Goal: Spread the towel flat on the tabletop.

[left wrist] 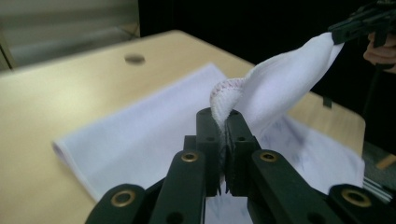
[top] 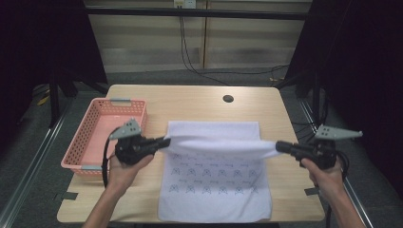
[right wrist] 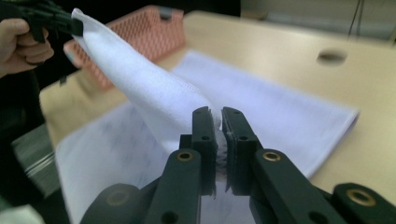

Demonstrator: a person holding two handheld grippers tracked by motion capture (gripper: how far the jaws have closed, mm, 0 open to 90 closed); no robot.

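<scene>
White rectangular cloth towel with a printed pattern lies at the near edge of the light wooden surface, its far part lifted and stretched; left claw is clamped on one corner; right claw is clamped on the other; pink perforated plastic basket sits at the left edge.

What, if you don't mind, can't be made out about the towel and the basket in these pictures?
- Towel: its near hem, cut off by the bottom edge of the high view.
- Its printed pattern: too small there, blurred in both gripper views.
- Pink basket: near right corner hidden behind the left gripper, high view.
</scene>
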